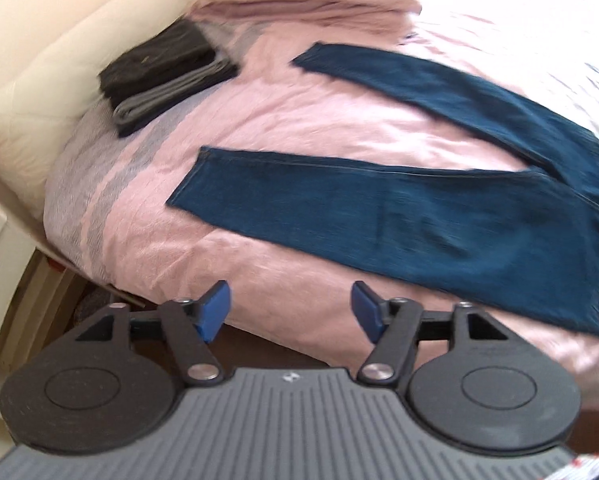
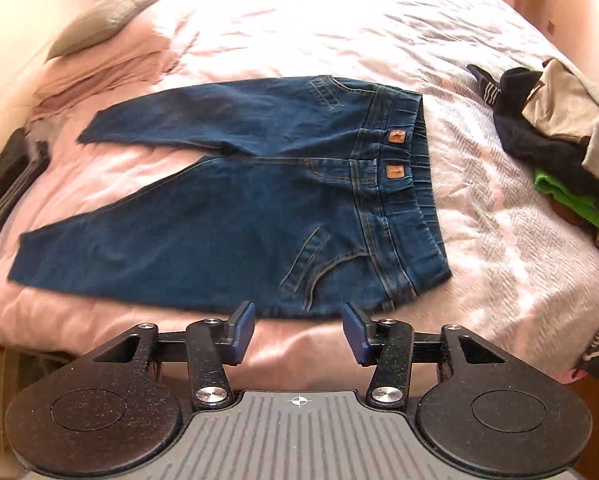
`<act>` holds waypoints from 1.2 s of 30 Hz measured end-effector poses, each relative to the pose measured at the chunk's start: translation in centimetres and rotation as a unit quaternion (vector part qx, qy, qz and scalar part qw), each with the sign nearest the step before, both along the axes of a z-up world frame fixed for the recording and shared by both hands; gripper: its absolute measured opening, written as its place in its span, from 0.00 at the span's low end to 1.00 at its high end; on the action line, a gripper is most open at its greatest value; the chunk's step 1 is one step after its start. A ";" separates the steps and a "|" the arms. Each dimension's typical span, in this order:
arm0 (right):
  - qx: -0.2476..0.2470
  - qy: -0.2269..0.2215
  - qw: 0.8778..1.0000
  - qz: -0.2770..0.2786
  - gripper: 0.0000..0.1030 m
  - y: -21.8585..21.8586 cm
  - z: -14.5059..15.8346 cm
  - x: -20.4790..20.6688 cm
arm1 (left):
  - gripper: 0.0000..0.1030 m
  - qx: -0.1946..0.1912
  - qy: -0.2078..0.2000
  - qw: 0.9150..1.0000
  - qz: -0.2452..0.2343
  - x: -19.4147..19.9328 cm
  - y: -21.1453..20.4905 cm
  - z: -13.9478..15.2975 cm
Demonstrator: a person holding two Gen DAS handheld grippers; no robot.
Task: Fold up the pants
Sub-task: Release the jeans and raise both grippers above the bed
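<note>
Right wrist view shows the jeans [image 2: 235, 204] flat on the pink bed cover [image 2: 499, 240], long axis left to right, waistband just ahead of the empty, wide right gripper [image 2: 298, 332], while the left gripper [image 1: 289, 312], also wide, faces the leg ends.

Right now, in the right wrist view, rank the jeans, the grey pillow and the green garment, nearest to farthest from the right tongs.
1. Jeans, spread flat just ahead.
2. Green garment, in the pile at right.
3. Grey pillow, far left corner.

Dark blue jeans [image 2: 235, 208] on a pale pink bedspread [image 2: 283, 40].
</note>
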State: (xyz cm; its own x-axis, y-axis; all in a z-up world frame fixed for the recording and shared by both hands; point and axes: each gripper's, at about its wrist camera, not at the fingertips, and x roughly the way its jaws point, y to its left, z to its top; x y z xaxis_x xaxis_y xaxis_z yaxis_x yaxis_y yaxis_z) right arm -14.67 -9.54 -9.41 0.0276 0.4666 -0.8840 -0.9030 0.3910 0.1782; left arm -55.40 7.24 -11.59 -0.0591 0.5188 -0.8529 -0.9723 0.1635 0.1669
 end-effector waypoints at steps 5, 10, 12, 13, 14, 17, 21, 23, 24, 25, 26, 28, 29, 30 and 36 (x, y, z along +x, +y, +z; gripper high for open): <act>0.004 0.009 1.000 0.021 0.65 -2.9 2.4 -1.6 | 0.73 -0.005 -0.022 0.999 -0.033 2.2 -3.7 2.7; 0.005 -0.011 1.000 0.026 0.68 -3.9 3.8 -3.3 | 0.74 -0.012 -0.023 0.998 -0.050 3.9 -5.3 3.9; 0.007 -0.007 1.000 0.020 0.68 -4.0 4.2 -3.6 | 0.74 -0.011 -0.027 0.998 -0.055 4.1 -5.7 4.4; 0.008 -0.006 1.000 0.018 0.68 -4.0 4.4 -3.7 | 0.74 -0.009 -0.027 0.998 -0.058 4.1 -5.8 4.6; 0.009 -0.007 1.000 0.018 0.69 -4.1 4.6 -3.7 | 0.75 -0.006 -0.027 0.998 -0.060 4.1 -5.9 4.8; 0.012 -0.006 1.000 0.019 0.69 -4.0 4.9 -4.2 | 0.77 0.002 -0.022 0.998 -0.062 4.0 -6.0 5.5; 0.006 -0.008 1.000 0.022 0.69 -4.2 4.9 -4.8 | 0.78 0.006 -0.024 0.997 -0.067 3.7 -6.4 6.0; 0.000 -0.006 1.000 0.022 0.70 -4.1 4.8 -5.2 | 0.78 0.002 -0.024 0.997 -0.069 3.5 -6.4 6.1; -0.002 -0.006 1.000 0.023 0.70 -4.1 4.8 -5.3 | 0.78 0.001 -0.024 0.997 -0.070 3.5 -6.5 6.2; -0.002 -0.006 1.000 0.025 0.70 -4.1 4.8 -5.5 | 0.78 0.000 -0.024 0.997 -0.070 3.5 -6.5 6.2; -0.002 -0.008 1.000 0.026 0.70 -4.1 4.8 -5.7 | 0.78 0.000 -0.024 0.997 -0.071 3.4 -6.6 6.2; -0.002 -0.009 1.000 0.030 0.70 -4.2 4.7 -5.9 | 0.78 0.000 -0.022 0.997 -0.072 3.3 -6.8 6.2; -0.002 -0.008 0.999 0.031 0.70 -4.3 4.6 -6.0 | 0.78 0.001 -0.022 0.997 -0.073 3.2 -7.0 6.3; -0.002 -0.008 0.999 0.032 0.70 -4.4 4.6 -6.0 | 0.78 0.001 -0.022 0.997 -0.073 3.1 -7.1 6.3; -0.004 -0.004 0.999 0.033 0.70 -4.5 4.5 -6.2 | 0.78 -0.001 -0.021 0.997 -0.074 3.1 -7.8 6.2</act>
State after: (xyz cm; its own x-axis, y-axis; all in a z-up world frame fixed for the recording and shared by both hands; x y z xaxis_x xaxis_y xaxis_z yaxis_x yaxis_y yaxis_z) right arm -20.92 -14.08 -4.93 0.0045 0.4614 -0.8872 -0.9287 0.3309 0.1674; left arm -52.26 -0.58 -5.36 0.0547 0.5180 -0.8536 -0.9434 0.3068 0.1257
